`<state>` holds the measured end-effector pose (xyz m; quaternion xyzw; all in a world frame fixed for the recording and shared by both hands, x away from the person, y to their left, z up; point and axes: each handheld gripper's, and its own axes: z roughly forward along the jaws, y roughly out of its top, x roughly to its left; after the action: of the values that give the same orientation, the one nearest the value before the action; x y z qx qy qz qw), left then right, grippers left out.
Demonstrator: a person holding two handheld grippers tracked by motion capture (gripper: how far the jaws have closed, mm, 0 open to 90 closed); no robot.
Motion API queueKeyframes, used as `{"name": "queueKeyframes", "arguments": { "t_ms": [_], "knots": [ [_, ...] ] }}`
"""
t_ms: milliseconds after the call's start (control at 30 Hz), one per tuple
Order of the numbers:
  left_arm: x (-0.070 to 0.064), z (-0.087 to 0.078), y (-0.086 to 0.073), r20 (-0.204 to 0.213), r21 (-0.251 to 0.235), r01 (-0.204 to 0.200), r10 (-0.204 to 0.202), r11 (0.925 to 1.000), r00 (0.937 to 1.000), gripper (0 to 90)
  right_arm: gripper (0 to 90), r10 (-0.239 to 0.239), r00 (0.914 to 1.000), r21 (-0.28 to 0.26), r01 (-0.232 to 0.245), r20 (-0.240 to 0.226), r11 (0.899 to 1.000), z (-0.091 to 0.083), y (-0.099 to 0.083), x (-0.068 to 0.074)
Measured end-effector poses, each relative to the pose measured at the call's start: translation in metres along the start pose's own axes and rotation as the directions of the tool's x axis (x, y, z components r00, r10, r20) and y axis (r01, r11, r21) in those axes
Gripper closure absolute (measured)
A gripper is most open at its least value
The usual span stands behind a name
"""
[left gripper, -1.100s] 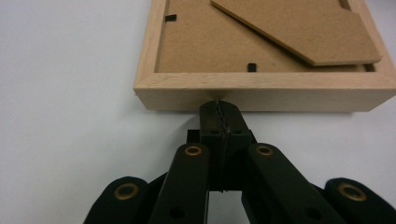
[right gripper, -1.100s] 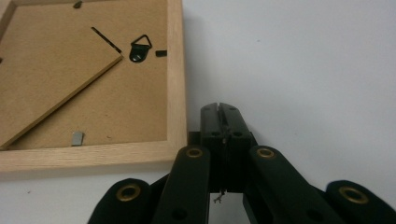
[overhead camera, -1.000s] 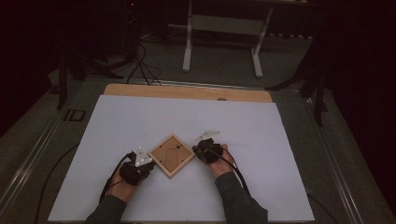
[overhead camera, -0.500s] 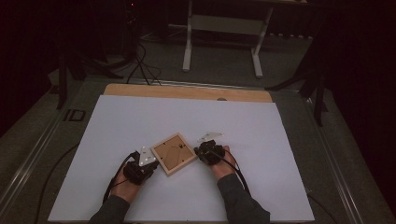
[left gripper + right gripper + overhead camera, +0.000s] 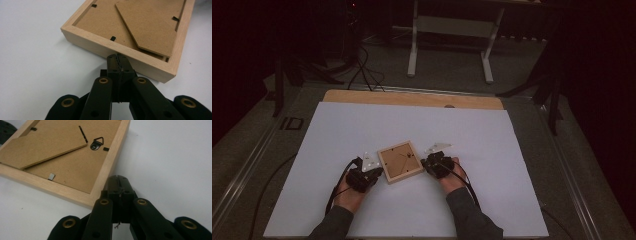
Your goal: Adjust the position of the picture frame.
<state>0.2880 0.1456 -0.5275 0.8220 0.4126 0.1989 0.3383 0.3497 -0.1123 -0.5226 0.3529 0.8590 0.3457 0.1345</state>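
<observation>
A square wooden picture frame (image 5: pixel 400 161) lies back side up on the white table sheet (image 5: pixel 492 150), near the front middle. Its brown backing board with a fold-out stand (image 5: pixel 147 25), a black hanging loop (image 5: pixel 97 143) and small black clips face up. My left gripper (image 5: pixel 373 175) is shut, its tip touching the frame's wooden edge (image 5: pixel 125 53) at the frame's left. My right gripper (image 5: pixel 428 165) is shut too, its tip against the frame's right edge (image 5: pixel 106 173). Neither gripper holds anything between its jaws.
The white sheet covers most of a wooden tabletop (image 5: pixel 412 98), whose far strip is bare. Beyond the table stand a white metal stand (image 5: pixel 449 30) and cables (image 5: pixel 362 65) on the dark floor. A person's forearms (image 5: pixel 467 215) come in from the bottom.
The frame has turned from a diamond pose to nearly square with the table. Both shut grippers stayed at its sides and shifted slightly with it.
</observation>
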Motion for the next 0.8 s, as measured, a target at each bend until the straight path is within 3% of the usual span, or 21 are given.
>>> {"name": "queueKeyframes", "arguments": {
  "t_ms": [467,800],
  "knots": [
    [0.008,0.014,0.009,0.015,-0.017,0.035,-0.035,0.9992,0.9993,89.7,89.8,0.024,0.9997,-0.017,-0.024,-0.002,1.000,-0.007,-0.010,-0.002],
    [0.003,0.013,0.008,0.021,0.017,0.004,-0.004,0.9998,0.9998,89.7,89.8,0.009,0.9995,-0.013,-0.010,-0.029,1.000,-0.013,-0.024,0.003]
  ]
}}
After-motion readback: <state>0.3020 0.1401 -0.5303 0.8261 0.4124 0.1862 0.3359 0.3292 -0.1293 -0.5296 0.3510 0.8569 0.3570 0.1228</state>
